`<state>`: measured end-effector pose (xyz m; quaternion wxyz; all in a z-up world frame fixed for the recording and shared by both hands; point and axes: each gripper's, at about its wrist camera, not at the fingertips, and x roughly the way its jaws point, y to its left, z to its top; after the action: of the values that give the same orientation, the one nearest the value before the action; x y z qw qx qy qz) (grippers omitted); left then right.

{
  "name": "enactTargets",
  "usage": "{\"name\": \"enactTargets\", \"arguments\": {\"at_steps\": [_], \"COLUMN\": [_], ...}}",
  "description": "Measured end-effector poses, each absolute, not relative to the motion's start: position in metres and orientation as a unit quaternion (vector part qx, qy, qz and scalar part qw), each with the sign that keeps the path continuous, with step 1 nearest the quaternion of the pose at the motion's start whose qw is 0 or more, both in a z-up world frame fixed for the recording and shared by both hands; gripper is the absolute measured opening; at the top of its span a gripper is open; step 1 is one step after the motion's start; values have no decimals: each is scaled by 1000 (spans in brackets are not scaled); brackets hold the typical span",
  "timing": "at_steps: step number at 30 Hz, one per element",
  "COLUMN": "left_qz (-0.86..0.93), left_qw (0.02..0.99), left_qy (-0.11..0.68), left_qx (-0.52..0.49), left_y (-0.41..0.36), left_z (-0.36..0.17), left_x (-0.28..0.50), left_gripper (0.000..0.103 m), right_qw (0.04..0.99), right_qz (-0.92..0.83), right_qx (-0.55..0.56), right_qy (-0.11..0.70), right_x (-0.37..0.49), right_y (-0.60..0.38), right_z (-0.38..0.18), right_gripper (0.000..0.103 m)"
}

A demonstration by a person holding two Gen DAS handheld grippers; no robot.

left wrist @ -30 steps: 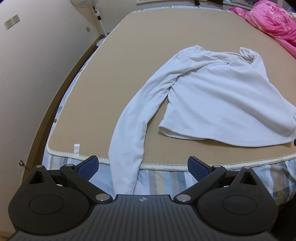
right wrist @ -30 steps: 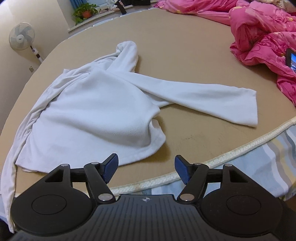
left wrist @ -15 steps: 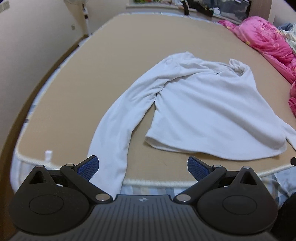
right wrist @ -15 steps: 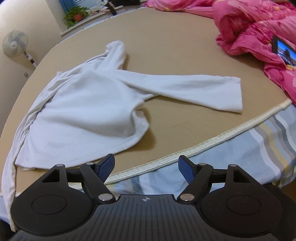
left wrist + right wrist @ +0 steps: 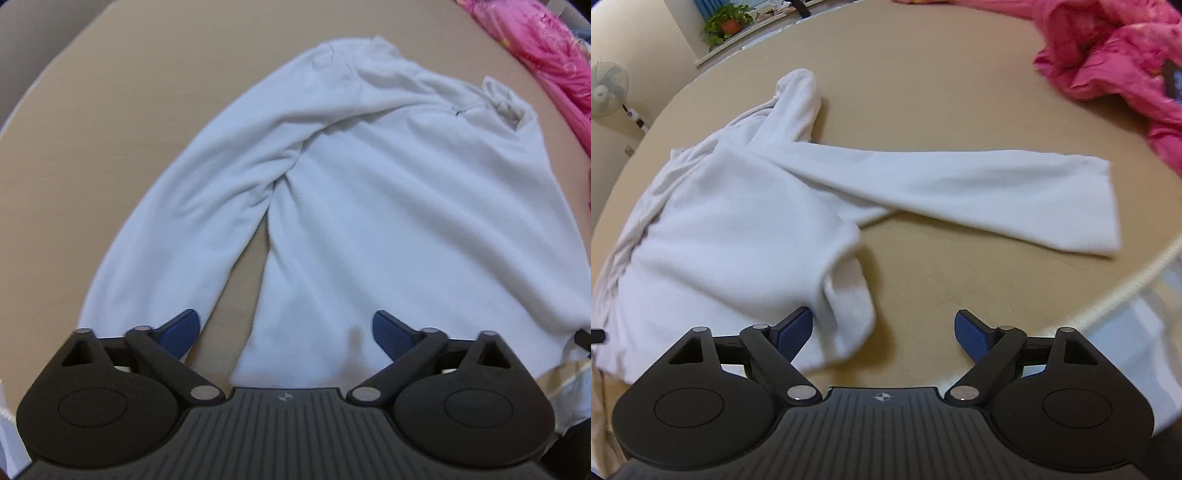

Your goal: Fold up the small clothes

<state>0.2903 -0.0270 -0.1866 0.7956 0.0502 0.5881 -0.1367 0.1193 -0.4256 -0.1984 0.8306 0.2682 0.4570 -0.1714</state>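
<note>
A white long-sleeved top lies spread on the tan mat, hem toward me. In the left wrist view one sleeve runs down to the left. My left gripper is open and empty, low over the hem's left part. In the right wrist view the top fills the left, its other sleeve stretched out to the right. My right gripper is open and empty, straddling the hem's right corner.
A pink quilt is bunched at the far right of the mat and shows in the left wrist view. The mat's white corded edge runs at the right. A fan and a potted plant stand beyond the bed.
Both grippers have moved forward and down over the bed edge to the top's hem. Both stay open. The top has not moved.
</note>
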Motion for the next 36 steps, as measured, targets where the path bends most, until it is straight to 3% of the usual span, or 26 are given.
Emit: {"name": "enactTargets", "arguments": {"at_steps": [4, 5, 6, 7, 8, 10, 14, 17, 24, 26, 28, 29, 31, 33, 36], "left_qz": [-139, -138, -140, -141, -144, -155, -157, -144, -122, -109, -104, -99, -90, -82, -71], "left_qw": [780, 785, 784, 784, 789, 803, 838, 859, 836, 831, 826, 825, 826, 825, 814], "left_qy": [606, 600, 600, 600, 594, 574, 521, 488, 532, 543, 553, 555, 556, 559, 576], "left_qx": [70, 77, 75, 70, 64, 37, -35, -57, -52, -46, -45, -42, -25, -4, 11], "left_y": [-37, -39, -39, -38, -36, -25, 14, 43, 72, 71, 72, 72, 67, 61, 50], "left_z": [-194, -190, -187, -181, -171, -141, -68, -34, -76, -93, -104, -109, -121, -135, -156], "left_x": [290, 285, 281, 278, 274, 270, 267, 257, 215, 205, 199, 196, 194, 196, 203], "left_gripper": [31, 17, 8, 8, 7, 5, 4, 4, 6, 19, 43, 48, 62, 69, 70], "right_qw": [838, 842, 846, 848, 853, 869, 866, 854, 833, 826, 822, 821, 821, 827, 835], "right_qz": [-130, -112, -94, -77, -68, -42, -5, -2, -74, -113, -144, -153, -169, -182, -181], "right_qx": [283, 278, 268, 251, 238, 250, 374, 413, 380, 370, 363, 361, 350, 328, 280], "right_qy": [448, 448, 451, 460, 459, 425, 332, 317, 396, 409, 414, 414, 418, 420, 438], "right_x": [142, 146, 150, 154, 154, 148, 129, 120, 83, 69, 54, 48, 42, 40, 51], "right_y": [-427, -425, -421, -415, -408, -402, -427, -441, -422, -422, -424, -424, -427, -425, -416], "right_z": [-199, -198, -196, -192, -185, -154, -86, -60, -93, -107, -117, -121, -132, -143, -166], "right_gripper": [80, 66, 31, 14, 9, 9, 8, 6, 6, 9, 9, 9, 17, 45, 56]}}
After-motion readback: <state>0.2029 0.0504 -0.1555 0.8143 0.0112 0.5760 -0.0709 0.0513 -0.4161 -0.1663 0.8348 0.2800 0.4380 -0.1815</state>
